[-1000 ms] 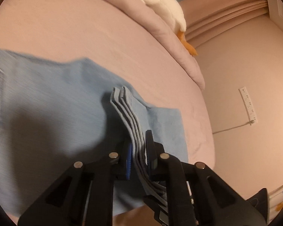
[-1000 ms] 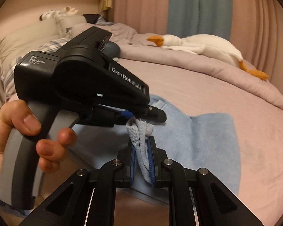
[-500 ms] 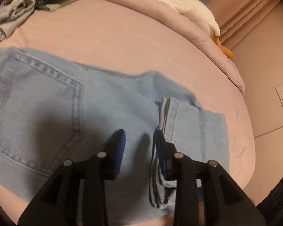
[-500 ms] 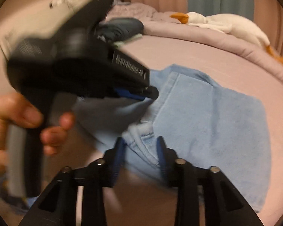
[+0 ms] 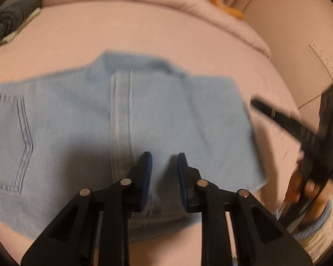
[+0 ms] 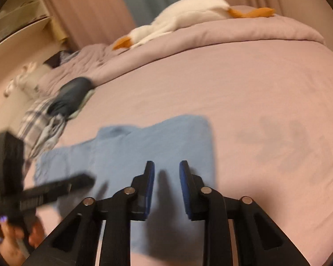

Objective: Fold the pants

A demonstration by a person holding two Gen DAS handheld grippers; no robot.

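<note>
Since the folded jeans (image 5: pixel 166 119) look heavy and limp, we judge both parted, empty grippers (image 5: pixel 164 173) (image 6: pixel 166 181) should pinch the thick folded edge.

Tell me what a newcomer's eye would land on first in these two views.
First the light-blue jeans, folded and lying flat on the pink bed sheet, with both grippers open above them: left gripper, right gripper. Next the white plush goose with orange beak and feet, sprawled on the duvet behind.
</note>
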